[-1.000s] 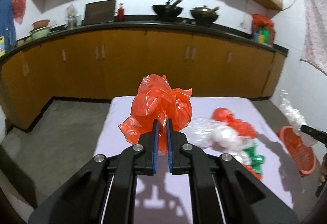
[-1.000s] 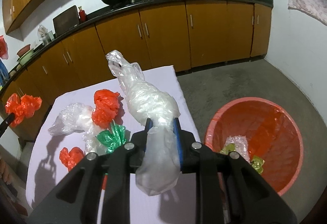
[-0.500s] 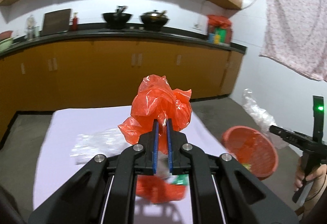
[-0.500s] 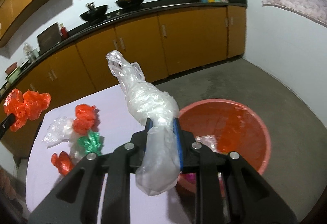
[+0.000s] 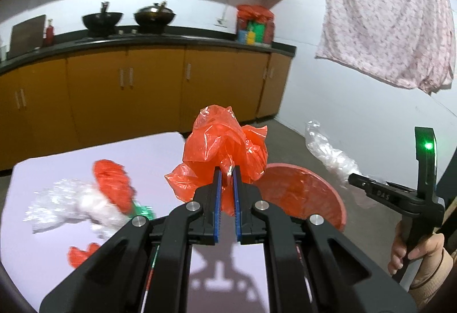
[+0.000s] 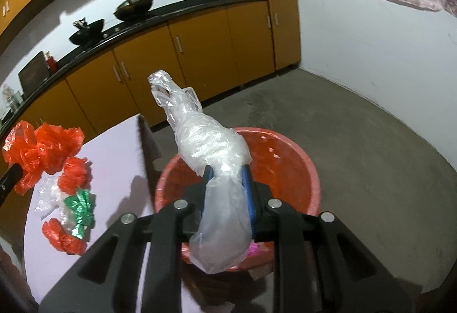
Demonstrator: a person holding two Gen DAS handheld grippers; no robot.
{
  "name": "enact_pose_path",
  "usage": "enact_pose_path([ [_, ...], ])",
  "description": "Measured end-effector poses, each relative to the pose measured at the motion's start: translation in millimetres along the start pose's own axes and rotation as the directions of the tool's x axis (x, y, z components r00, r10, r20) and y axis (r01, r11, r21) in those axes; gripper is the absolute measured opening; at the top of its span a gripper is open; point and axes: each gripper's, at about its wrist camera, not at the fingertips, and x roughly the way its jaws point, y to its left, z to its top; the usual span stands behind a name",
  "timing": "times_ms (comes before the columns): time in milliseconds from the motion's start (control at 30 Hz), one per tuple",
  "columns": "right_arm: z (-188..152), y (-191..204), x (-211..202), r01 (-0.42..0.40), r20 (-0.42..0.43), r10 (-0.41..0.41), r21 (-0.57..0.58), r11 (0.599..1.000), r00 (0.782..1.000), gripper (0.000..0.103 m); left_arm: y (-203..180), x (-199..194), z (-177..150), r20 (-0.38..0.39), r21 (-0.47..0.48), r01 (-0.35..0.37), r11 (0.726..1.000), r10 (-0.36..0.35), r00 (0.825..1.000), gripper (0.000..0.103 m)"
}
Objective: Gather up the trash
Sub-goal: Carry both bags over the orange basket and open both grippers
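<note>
From the left wrist camera, my left gripper point(image 5: 225, 178) is pinched nearly closed on a crumpled orange plastic bag point(image 5: 225, 141), which bunches up above and ahead of the blue pads. The red bin point(image 5: 302, 195) sits on the floor just past the table's right edge, ahead and to the right of this gripper, partly hidden behind the bag. So the bag is over the table point(image 5: 85, 153) edge, not yet over the bin's mouth, as far as I can judge. Further right I see my right gripper point(image 5: 352, 178) in the person's hand point(image 5: 417, 253), carrying a clear plastic bag point(image 5: 328, 150) that points back towards the wall. More trash lies on the table to the left: a heap of clear, orange and green wrappers point(image 5: 94, 198), blurred.

From the right wrist camera, the right gripper point(image 6: 227, 184) is clamped partway closed on the clear plastic bag point(image 6: 211, 141). Its long axis runs along the fingers, a twisted end sticking up and forward, a loose tail hanging back over the gripper body. The red bin point(image 6: 285, 147) lies directly beneath and ahead of these fingers, its open mouth facing up, some scraps visible inside. This hand is clearly the nearer one; I reckon a release here drops the bag inside. The orange plastic bag point(image 6: 40, 147) hangs at far left, over the table point(image 6: 114, 158).
</note>
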Motion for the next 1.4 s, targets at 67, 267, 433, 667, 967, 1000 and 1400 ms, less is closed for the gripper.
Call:
enact_pose_path([
  [67,-2,-6,3,0.010,-0.004,-0.010,0.012,1.000,1.000,0.021,-8,8,-2,-0.013,0.003,0.017,1.000,-0.017,1.000,0.007],
  [267,-3,-19,12,0.029,-0.013,-0.028,0.040,0.999,1.000,0.021,-26,32,-7,-0.054,0.022,0.053,0.998,-0.052,0.997,0.007],
  [433,-3,-30,23,0.035,-0.023,-0.034,0.061,0.998,0.999,0.021,-35,47,-11,-0.084,0.029,0.072,0.997,-0.070,0.994,0.007],
  [667,-2,-38,36,0.038,-0.029,-0.035,0.084,0.996,0.999,0.021,-52,69,-16,-0.119,0.041,0.090,0.995,-0.084,0.989,0.007],
  [967,2,-44,53,0.033,-0.033,-0.030,0.095,0.995,0.999,0.023,-76,99,-21,-0.163,0.058,0.130,0.990,-0.120,0.979,0.007],
  [1000,1,-46,54,0.030,-0.034,-0.027,0.096,0.995,0.999,0.027,-78,102,-22,-0.172,0.062,0.132,0.989,-0.119,0.978,0.007],
  [1400,-14,-61,65,0.047,-0.059,-0.041,0.111,0.993,0.997,0.050,-57,110,-37,-0.216,0.036,0.085,0.996,-0.075,0.973,0.041],
])
